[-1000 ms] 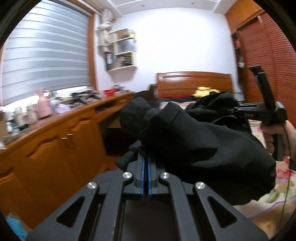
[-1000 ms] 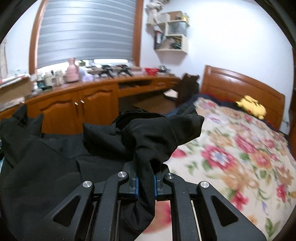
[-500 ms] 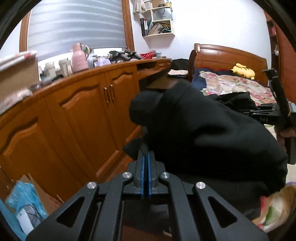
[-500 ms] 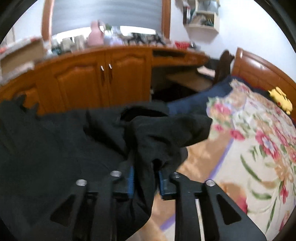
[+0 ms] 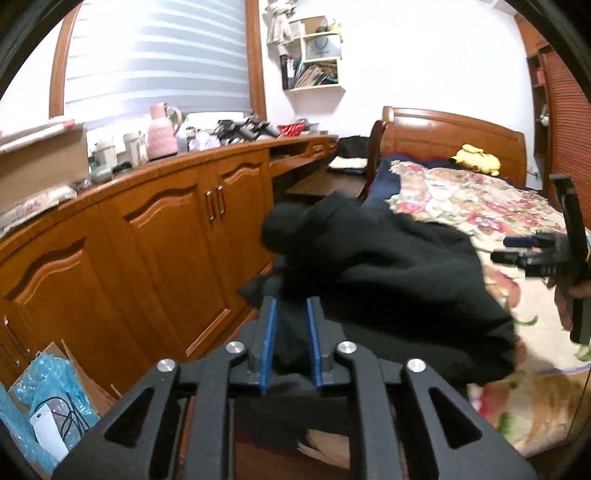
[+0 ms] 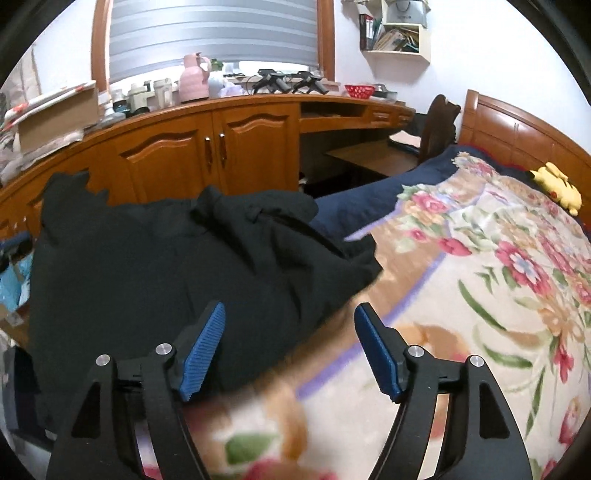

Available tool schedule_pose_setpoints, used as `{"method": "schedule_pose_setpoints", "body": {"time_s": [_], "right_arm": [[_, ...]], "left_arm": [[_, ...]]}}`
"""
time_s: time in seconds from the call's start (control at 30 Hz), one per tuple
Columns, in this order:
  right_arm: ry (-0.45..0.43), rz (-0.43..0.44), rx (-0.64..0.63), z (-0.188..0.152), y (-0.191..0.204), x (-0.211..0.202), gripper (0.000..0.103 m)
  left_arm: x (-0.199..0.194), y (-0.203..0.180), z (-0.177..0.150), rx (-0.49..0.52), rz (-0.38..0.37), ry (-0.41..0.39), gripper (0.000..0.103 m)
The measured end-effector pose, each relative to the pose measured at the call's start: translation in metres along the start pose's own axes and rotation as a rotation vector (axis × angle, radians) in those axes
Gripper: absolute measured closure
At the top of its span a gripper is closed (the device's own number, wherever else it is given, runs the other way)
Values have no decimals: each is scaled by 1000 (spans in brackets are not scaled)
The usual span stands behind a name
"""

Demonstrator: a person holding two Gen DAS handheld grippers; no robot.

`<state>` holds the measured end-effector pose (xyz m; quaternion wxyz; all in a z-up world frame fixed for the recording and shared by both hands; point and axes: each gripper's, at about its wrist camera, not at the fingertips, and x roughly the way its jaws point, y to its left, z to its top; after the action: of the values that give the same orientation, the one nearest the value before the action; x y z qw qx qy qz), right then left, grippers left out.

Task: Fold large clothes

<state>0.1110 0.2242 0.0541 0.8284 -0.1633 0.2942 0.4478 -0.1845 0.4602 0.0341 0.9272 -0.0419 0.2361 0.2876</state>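
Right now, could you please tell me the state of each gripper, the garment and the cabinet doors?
Left gripper: jaws opening, cloth between them.
Right gripper: jaws opening wide, nothing gripped.
Black garment: crumpled, lying on the bed edge.
Cabinet doors: closed.
Blind: mostly lowered.

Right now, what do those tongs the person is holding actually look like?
Both are matte black frames with triangular cut-outs and round silver bolt heads. Each finger carries a blue ribbed pad. The left tongs and the right tongs look alike. From the side, the right tool has a tall black upright post.
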Motion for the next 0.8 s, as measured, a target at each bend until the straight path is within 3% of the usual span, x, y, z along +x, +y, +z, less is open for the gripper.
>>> {"method": "schedule_pose_setpoints", "body": {"time_s": [0.27, 0.57, 0.8], "right_arm": [[-38, -1, 20, -38, -9, -61, 29], [-95, -67, 54, -66, -31, -132, 29], [-116, -118, 64, -88, -49, -167, 29]], "left_arm": [[-33, -61, 17, 47, -104, -40, 71], [-42, -122, 25, 95, -210, -36, 65], [-48, -167, 25, 126, -251, -35, 60]]}}
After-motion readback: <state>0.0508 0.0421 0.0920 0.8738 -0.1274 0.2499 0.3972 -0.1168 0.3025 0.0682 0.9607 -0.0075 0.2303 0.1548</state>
